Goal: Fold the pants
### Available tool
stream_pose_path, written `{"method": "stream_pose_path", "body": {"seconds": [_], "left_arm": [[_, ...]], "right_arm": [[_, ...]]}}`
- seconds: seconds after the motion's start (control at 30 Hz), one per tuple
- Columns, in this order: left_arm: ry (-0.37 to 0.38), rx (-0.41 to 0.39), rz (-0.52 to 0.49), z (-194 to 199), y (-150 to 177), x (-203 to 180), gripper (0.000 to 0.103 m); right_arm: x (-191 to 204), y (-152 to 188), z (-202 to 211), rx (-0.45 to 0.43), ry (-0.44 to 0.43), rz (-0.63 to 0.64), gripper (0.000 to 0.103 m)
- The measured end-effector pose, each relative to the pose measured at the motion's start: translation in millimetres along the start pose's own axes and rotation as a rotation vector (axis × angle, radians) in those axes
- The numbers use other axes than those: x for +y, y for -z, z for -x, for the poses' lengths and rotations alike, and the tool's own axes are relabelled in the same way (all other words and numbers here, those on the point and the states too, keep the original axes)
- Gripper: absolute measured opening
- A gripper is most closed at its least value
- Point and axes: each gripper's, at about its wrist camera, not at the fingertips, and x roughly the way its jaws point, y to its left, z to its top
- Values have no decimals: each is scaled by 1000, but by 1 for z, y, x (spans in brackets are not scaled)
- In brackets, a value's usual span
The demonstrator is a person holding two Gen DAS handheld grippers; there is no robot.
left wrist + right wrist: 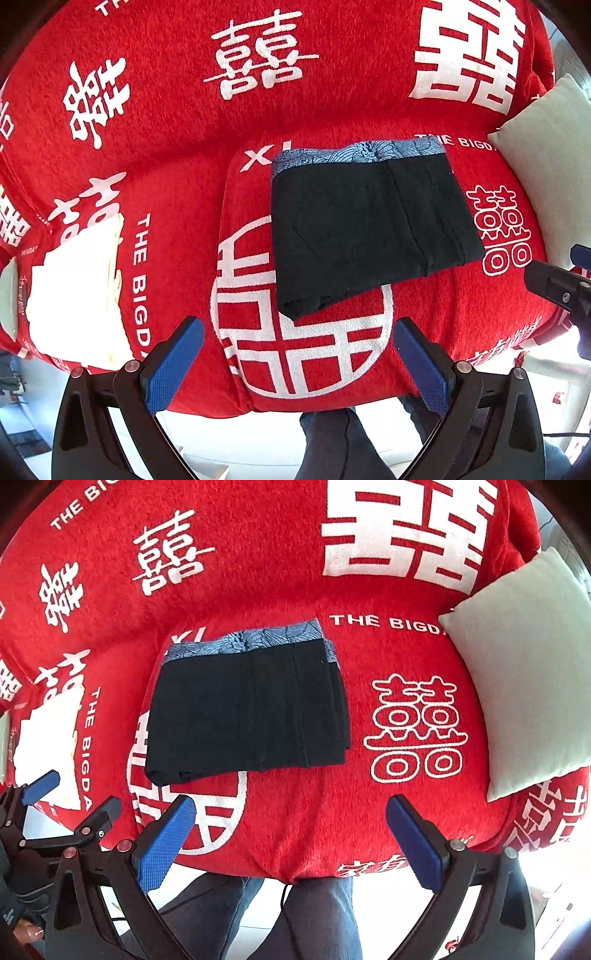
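Black pants (369, 225) (247, 712) lie folded into a compact rectangle on the red sofa seat, with a blue patterned waistband lining (362, 153) (251, 642) showing along the far edge. My left gripper (299, 328) hangs open in front of the pants, nothing between its blue pads, apart from the cloth. My right gripper (291, 808) is open too, just in front and to the right of the pants, empty. The other gripper shows at each view's side edge.
A red sofa cover (258, 110) (295, 830) with white characters spans both views. A pale cushion (546, 147) (528, 672) leans at the right. White folded cloth (77, 295) (48, 738) lies at the left. A person's legs (317, 915) stand below the seat's front edge.
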Motion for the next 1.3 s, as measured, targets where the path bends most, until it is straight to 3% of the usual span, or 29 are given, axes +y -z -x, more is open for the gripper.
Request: {"method": "stream_pose_path", "body": {"seconds": [1.3], "left_arm": [[36, -40, -50, 7, -1, -11, 102]], "right_arm": [[11, -6, 6, -18, 13, 38, 103]]}}
